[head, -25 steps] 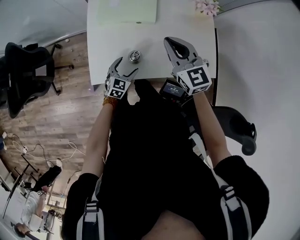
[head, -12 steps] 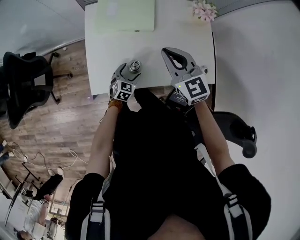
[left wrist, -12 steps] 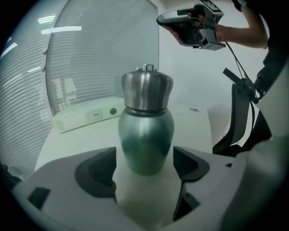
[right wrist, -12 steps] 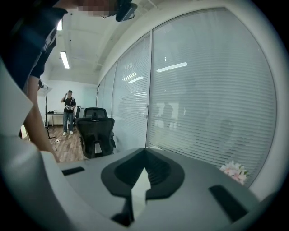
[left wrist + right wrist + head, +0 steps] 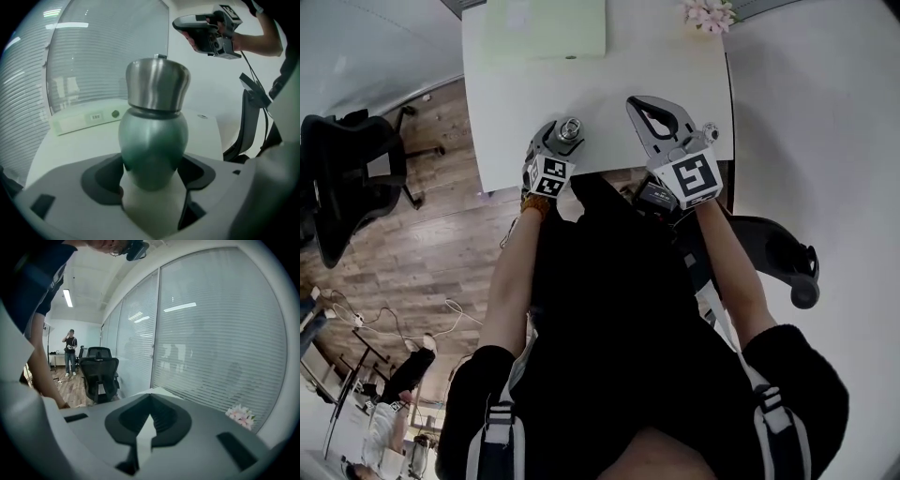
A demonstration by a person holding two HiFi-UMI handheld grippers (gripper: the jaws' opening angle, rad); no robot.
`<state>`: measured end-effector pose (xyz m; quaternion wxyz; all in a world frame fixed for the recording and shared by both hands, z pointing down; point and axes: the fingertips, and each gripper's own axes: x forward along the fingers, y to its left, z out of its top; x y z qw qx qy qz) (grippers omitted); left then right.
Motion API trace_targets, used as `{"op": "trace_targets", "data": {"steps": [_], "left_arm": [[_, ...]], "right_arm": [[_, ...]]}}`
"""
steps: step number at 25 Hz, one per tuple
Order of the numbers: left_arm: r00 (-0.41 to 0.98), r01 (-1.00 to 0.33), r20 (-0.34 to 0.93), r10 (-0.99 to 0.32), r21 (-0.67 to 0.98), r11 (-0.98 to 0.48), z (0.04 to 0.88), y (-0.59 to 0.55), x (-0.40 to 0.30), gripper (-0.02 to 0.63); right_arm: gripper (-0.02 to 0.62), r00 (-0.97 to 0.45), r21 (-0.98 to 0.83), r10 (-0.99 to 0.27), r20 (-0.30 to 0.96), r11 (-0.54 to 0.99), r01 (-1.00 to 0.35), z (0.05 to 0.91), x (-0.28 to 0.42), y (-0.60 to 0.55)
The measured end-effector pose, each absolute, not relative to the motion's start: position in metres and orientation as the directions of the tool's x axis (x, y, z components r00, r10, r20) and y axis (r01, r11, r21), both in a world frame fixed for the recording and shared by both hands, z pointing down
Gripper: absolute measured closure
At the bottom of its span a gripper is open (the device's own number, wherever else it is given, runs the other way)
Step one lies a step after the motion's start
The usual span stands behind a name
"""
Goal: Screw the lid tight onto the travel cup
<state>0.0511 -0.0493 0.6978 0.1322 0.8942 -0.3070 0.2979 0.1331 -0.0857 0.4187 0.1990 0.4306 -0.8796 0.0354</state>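
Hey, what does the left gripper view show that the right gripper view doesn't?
Only the left gripper view: the green travel cup with its steel lid, between the jaws of the left gripper, which stand apart and have just been closing; a pale green box; the raised right gripper.
Only the right gripper view: that gripper's shut, empty jaws; a wooden floor; a distant person; pink flowers.
Both: slatted blinds behind glass.
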Motion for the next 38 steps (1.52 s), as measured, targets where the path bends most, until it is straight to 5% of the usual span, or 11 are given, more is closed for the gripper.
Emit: {"op": "trace_targets", "data": {"steps": [16,25,33,38], "left_arm": [[0.649,-0.617,0.570,-0.504,0.007,-0.787,0.693,-0.060,0.069,0.245],[0.666,-0.588,0.581,-0.468,0.022,-0.809,0.696,-0.061,0.072,0.245],[0.622,-0.665,0.572,-0.535,0.025,-0.746,0.669,-0.059,0.066,0.229],[0.518,-0.757,0.564,-0.644,-0.049,-0.652,0.644,-0.059,0.068,0.229]], "right_arm": [[0.598,-0.582,0.145,-0.676,0.452,0.700,-0.699,0.451,0.131,-0.093],[0.596,-0.688,0.092,-0.426,0.587,0.880,-0.466,0.482,0.086,-0.080],[0.352,-0.596,0.087,-0.112,0.795,0.994,-0.070,0.532,0.059,-0.051],[0.293,-0.509,0.062,-0.076,0.857,0.997,-0.045,0.557,0.048,-0.058]]}}
